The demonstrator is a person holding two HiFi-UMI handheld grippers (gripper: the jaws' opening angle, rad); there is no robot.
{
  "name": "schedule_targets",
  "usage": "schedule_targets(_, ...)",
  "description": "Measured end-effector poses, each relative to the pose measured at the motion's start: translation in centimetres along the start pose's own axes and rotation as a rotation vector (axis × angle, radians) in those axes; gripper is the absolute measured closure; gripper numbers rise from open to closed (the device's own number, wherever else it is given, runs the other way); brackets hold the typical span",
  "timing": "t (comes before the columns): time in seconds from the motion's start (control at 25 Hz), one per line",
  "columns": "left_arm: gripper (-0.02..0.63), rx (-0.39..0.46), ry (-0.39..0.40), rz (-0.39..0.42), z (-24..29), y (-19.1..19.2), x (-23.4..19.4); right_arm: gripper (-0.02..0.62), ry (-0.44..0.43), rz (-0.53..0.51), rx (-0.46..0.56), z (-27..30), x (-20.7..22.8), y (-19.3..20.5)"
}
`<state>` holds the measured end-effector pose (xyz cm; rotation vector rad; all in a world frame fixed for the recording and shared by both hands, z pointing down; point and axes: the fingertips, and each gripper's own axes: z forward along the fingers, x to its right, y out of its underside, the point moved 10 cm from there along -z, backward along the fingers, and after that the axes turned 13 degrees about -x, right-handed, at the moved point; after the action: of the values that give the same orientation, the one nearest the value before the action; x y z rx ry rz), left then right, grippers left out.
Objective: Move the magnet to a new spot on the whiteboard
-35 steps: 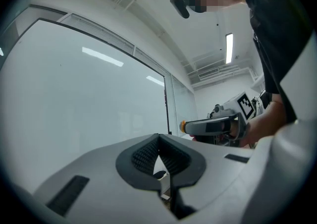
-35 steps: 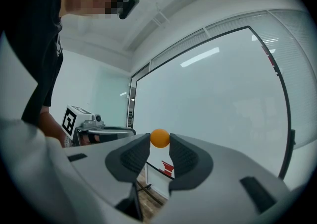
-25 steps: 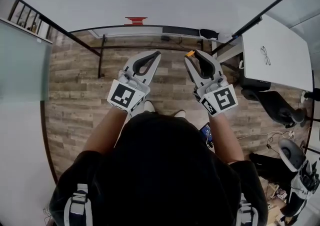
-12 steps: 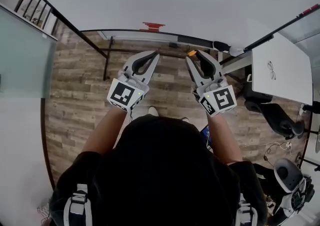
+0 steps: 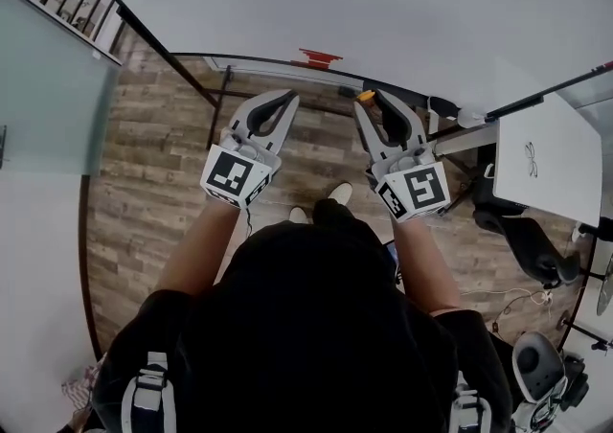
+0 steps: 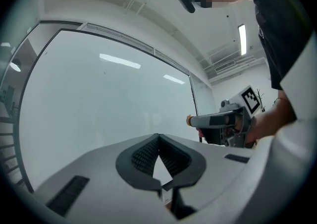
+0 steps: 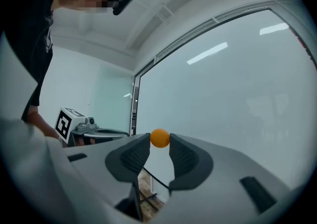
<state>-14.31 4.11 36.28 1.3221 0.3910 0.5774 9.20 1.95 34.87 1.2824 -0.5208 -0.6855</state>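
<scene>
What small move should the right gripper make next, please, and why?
Probably ease the right gripper forward until the orange magnet meets the whiteboard. Its jaw tips are shut on the magnet, and bare board lies right ahead; the left gripper is shut and empty.

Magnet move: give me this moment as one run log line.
right gripper: shut on orange magnet | left gripper: shut, empty | whiteboard: ahead of both | magnet-board contact: cannot tell
</scene>
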Motion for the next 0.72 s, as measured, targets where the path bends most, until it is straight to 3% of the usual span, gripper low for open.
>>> schedule_targets(0.72, 0.604, 0.012, -0.146, 0.001, 7.3, -3.7, -6.5, 0.476, -0.154, -0.061, 0.039, 9.3, 7.5, -3.6)
